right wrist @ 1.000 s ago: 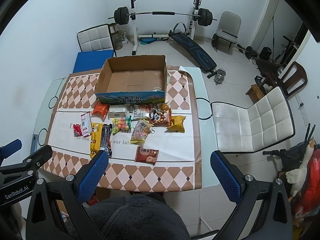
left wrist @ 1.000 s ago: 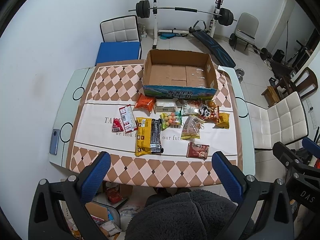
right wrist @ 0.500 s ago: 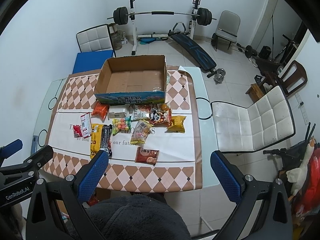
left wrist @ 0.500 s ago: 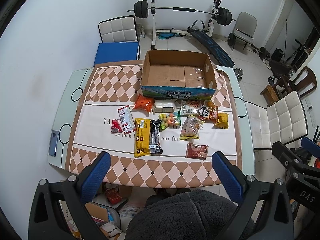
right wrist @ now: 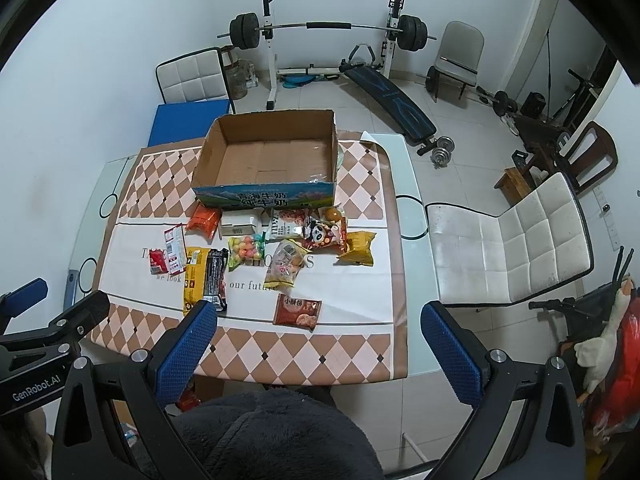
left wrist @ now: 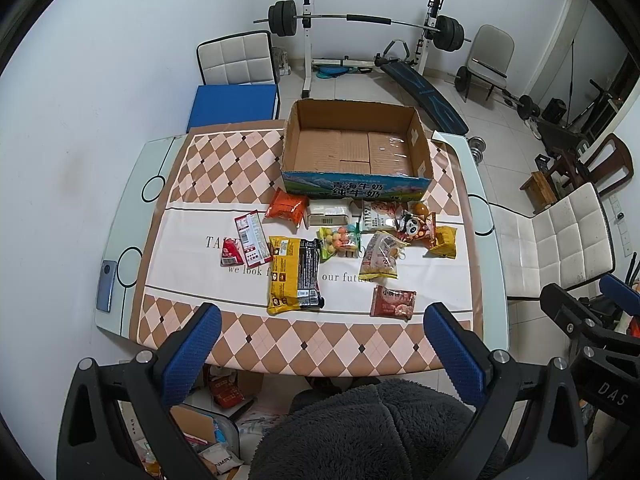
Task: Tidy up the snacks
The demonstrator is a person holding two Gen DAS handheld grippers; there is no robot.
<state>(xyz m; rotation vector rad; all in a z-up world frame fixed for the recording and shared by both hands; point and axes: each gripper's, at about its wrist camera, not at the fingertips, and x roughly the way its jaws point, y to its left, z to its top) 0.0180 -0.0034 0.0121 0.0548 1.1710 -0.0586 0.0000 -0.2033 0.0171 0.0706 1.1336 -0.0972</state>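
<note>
An empty cardboard box (left wrist: 356, 148) (right wrist: 272, 160) stands at the far side of the table. Several snack packets lie in front of it: a yellow-black pack (left wrist: 294, 274) (right wrist: 202, 276), a red-brown pouch (left wrist: 393, 301) (right wrist: 297, 309), a candy-ball bag (left wrist: 340, 240), an orange bag (left wrist: 287, 208), a panda pack (left wrist: 416, 228) and a yellow bag (right wrist: 358, 247). My left gripper (left wrist: 322, 350) is open and empty, high above the near table edge. My right gripper (right wrist: 316, 348) is also open and empty, held high to the right.
A phone (left wrist: 106, 286) lies at the table's left edge (left wrist: 120, 240). A white chair (right wrist: 508, 244) stands right of the table, a blue-seated chair (left wrist: 234, 100) behind it. Gym gear (left wrist: 360, 20) lines the back wall. Clutter sits under the near edge.
Both views have shifted slightly; the table and box sit a little lower and nearer in frame. No snack has moved and both grippers stay open.
</note>
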